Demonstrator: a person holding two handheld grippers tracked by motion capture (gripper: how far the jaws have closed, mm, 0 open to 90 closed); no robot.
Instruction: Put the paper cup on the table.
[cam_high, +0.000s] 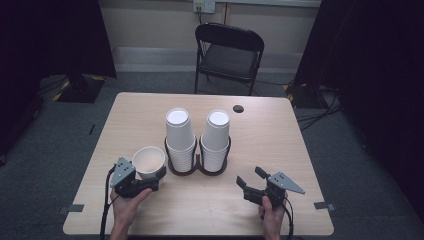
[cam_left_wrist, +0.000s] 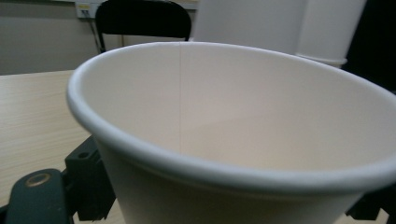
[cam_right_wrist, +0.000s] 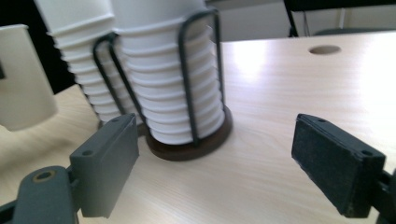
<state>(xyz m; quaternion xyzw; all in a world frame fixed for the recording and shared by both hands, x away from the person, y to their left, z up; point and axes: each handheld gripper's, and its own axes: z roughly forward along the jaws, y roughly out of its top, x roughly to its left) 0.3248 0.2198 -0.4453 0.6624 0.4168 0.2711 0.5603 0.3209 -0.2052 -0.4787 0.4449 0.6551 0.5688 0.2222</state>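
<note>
pale wood table (cam_high: 280, 145), high view: left gripper (cam_high: 142, 181) grasps an upright paper cup (cam_high: 148, 161) just left of the cup stacks (cam_high: 197, 140). left gripper view: its jaws flank that cup. right gripper view: right gripper (cam_right_wrist: 224, 163) spread, empty, stacks far-left of it.

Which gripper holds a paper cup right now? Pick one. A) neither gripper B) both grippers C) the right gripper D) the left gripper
D: the left gripper is closed around an upright paper cup beside the cup holder, while the right gripper is open and empty.
</note>
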